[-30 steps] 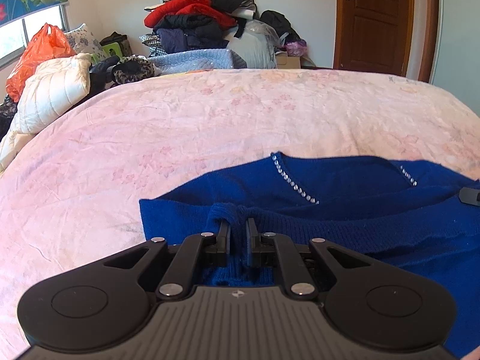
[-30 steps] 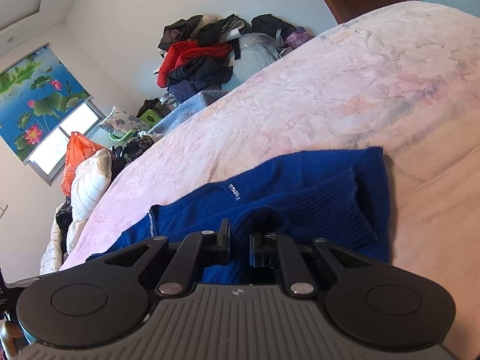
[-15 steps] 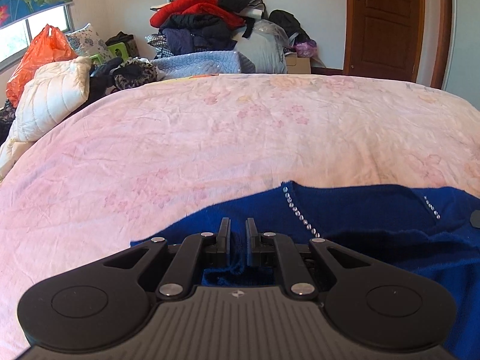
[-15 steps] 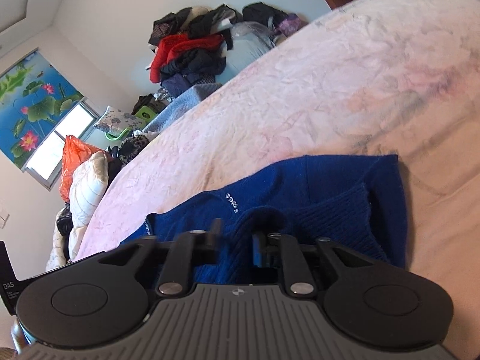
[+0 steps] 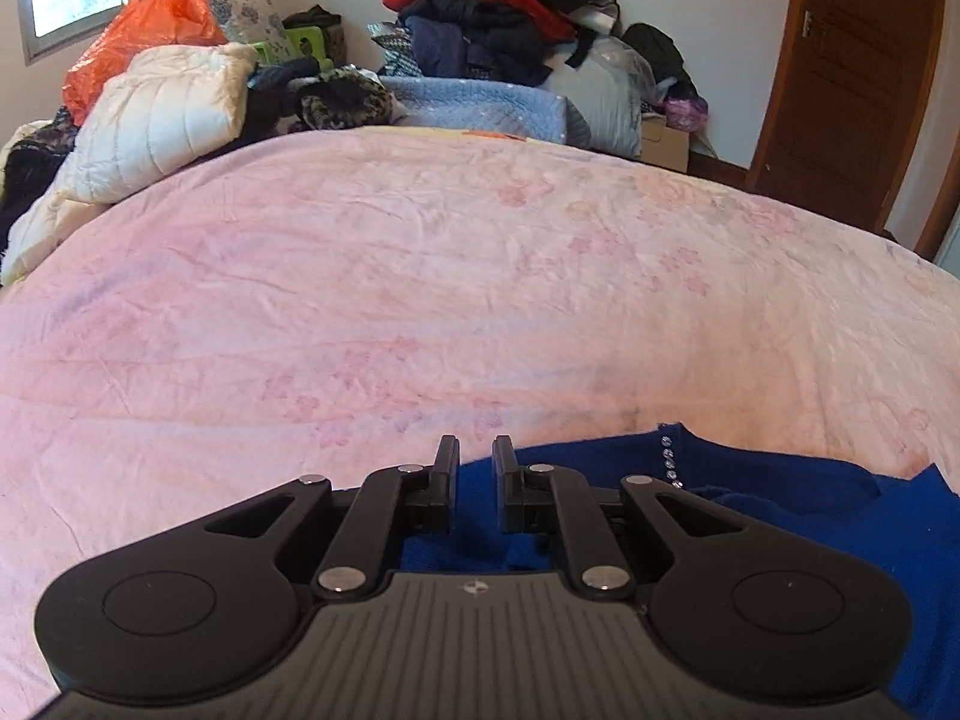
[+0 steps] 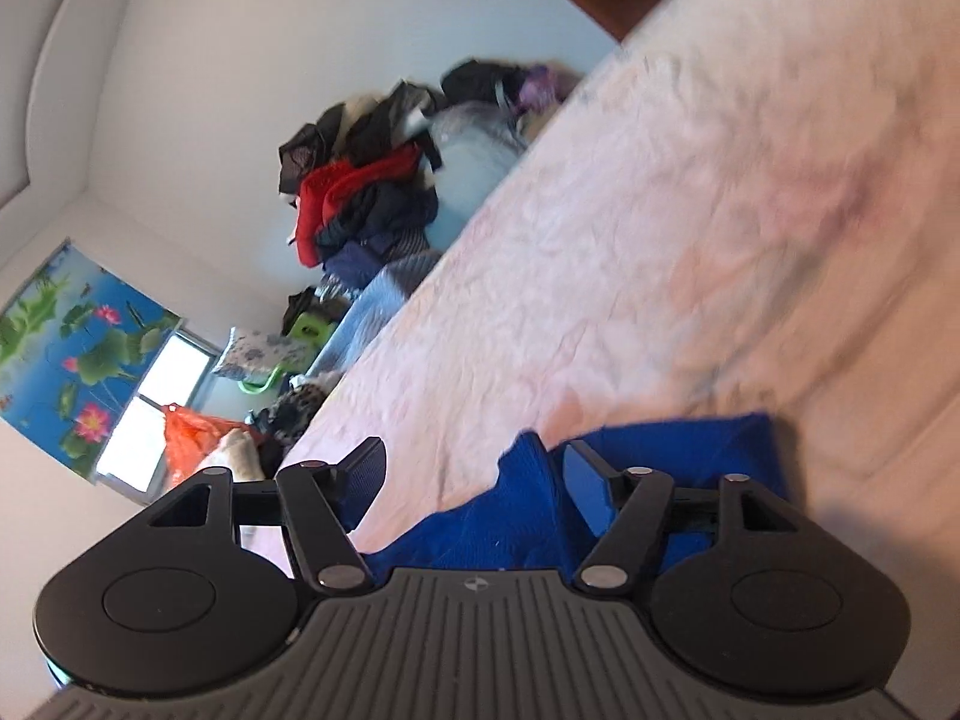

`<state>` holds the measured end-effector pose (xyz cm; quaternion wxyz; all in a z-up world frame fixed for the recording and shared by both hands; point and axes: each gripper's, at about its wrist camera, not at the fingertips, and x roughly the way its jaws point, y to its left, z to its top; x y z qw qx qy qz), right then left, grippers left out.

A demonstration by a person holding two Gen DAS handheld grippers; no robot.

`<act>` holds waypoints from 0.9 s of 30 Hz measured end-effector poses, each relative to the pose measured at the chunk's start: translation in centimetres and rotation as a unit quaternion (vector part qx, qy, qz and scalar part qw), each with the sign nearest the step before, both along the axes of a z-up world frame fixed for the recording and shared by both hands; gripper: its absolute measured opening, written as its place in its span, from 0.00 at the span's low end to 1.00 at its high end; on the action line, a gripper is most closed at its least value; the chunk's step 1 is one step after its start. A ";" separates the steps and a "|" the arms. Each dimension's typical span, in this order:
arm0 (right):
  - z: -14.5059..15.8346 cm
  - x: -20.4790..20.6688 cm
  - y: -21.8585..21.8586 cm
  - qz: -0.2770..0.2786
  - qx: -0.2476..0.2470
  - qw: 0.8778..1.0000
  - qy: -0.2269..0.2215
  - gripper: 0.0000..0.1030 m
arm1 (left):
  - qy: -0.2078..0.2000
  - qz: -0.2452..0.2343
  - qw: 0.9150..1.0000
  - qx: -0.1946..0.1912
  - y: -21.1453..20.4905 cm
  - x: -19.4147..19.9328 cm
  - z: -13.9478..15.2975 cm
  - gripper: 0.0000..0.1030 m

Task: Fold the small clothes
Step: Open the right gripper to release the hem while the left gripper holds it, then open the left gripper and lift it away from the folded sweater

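Pink bedspread (image 5: 420, 276) carries the blue sweater (image 5: 840, 516); left gripper (image 5: 475, 456), tilted down, pinches its near fold, while the rolled right gripper (image 6: 474, 468) has just opened, releasing it.

The left wrist view sits low and close over the pale pink floral bedspread (image 5: 420, 276), level, facing twelve o'clock toward the heaped pile of red and dark clothes (image 5: 492, 6). The right wrist view, rolled sideways, shares that pile (image 6: 360, 198) at ten o'clock.
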<state>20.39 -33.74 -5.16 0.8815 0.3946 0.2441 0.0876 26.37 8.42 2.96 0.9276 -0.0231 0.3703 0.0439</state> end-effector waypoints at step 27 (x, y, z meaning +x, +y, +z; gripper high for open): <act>-2.2 6.0 4.4 0.082 -0.203 0.974 0.068 0.08 | 0.042 -0.117 0.992 -0.016 0.0 1.3 -3.8 0.10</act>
